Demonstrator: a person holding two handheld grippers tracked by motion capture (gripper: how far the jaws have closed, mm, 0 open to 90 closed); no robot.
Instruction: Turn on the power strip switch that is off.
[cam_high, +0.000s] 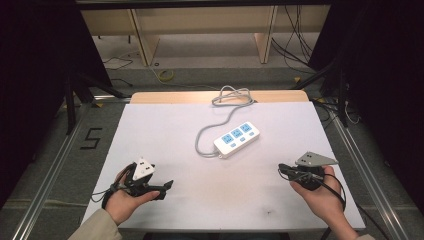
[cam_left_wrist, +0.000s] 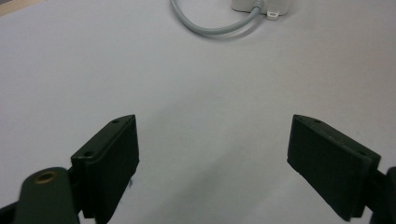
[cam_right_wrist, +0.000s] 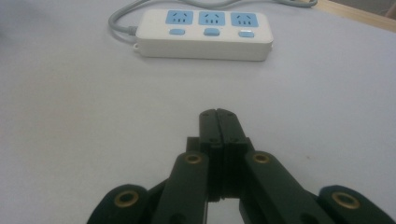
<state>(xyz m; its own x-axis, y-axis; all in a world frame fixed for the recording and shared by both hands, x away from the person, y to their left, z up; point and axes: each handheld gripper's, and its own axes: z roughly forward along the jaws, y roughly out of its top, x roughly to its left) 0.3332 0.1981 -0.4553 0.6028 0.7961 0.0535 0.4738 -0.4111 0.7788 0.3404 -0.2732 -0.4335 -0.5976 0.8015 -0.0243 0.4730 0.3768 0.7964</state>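
High view: the white power strip (cam_high: 237, 139) lies a little past the middle of the white table (cam_high: 165, 125), slanted, its grey cord (cam_high: 207, 131) curling off toward 12 o'clock and over the far edge. Left gripper (cam_high: 167, 185) rests at 8 o'clock near the front edge, jaws wide apart over bare surface. Right gripper (cam_high: 281, 168) sits at 4 o'clock close to the right edge, jaws pressed together on nothing. Open tabletop separates both grippers from the strip.
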